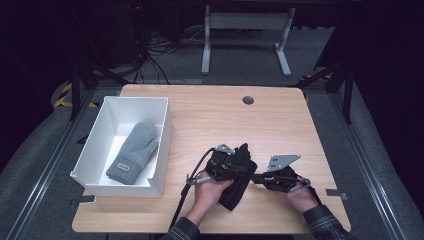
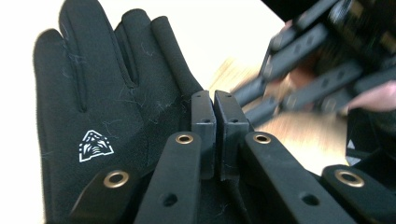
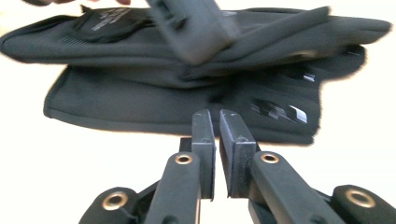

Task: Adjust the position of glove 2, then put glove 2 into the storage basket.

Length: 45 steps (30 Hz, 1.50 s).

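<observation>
A black glove (image 1: 232, 198) with a white logo lies on the wooden table (image 1: 210, 115) near the front edge. In the left gripper view the black glove (image 2: 93, 93) spreads its fingers upward. In the right gripper view the black glove (image 3: 140, 102) shows two dark layers, one on the other. My left gripper (image 1: 239, 161) sits over it. The left gripper (image 2: 215, 100) is shut, and no cloth shows between its jaws. My right gripper (image 1: 254, 177) is just right of the glove. The right gripper (image 3: 215, 116) is shut and empty, a little short of the cuff edge.
A white box (image 1: 95, 135) stands at the table's left and holds a grey mitten (image 1: 132, 152). A round grommet (image 1: 248, 100) sits near the far edge. Beyond the table are a desk frame (image 1: 245, 35) and floor cables (image 1: 150, 55).
</observation>
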Available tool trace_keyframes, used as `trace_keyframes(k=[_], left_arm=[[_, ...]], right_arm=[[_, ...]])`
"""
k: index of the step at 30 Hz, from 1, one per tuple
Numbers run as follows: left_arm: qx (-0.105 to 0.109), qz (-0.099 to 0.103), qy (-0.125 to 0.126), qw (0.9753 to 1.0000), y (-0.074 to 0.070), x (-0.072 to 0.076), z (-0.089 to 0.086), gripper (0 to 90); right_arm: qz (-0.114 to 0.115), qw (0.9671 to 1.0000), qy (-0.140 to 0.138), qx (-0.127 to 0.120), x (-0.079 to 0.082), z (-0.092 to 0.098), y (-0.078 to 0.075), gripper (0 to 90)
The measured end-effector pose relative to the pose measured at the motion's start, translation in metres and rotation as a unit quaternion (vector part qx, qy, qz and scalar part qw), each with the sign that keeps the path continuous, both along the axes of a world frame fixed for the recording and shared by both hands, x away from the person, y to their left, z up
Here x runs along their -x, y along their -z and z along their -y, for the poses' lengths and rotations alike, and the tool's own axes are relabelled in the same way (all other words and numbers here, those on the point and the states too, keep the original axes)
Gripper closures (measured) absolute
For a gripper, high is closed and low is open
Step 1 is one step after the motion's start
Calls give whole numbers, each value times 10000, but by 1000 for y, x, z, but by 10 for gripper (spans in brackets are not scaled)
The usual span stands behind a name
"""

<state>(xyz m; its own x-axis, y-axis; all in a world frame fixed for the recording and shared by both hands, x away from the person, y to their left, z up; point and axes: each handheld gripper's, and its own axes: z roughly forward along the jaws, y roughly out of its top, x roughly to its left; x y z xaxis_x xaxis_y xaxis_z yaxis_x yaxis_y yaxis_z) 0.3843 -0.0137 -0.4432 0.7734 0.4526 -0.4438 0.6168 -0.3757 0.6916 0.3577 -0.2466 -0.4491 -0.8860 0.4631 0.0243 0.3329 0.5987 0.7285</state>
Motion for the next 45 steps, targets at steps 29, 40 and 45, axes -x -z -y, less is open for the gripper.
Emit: trace_keyframes(k=[29, 40, 45], left_arm=[[-663, 252, 855, 9938, 9, 47, 5, 900], [-1208, 354, 802, 9888, 12, 53, -11, 900], [-1325, 420, 738, 9875, 10, 55, -28, 900]], right_arm=[[155, 9918, 1249, 240, 7, 78, 8, 339], [183, 9896, 1403, 253, 6, 80, 13, 249], [279, 9884, 1460, 313, 5, 78, 15, 226]])
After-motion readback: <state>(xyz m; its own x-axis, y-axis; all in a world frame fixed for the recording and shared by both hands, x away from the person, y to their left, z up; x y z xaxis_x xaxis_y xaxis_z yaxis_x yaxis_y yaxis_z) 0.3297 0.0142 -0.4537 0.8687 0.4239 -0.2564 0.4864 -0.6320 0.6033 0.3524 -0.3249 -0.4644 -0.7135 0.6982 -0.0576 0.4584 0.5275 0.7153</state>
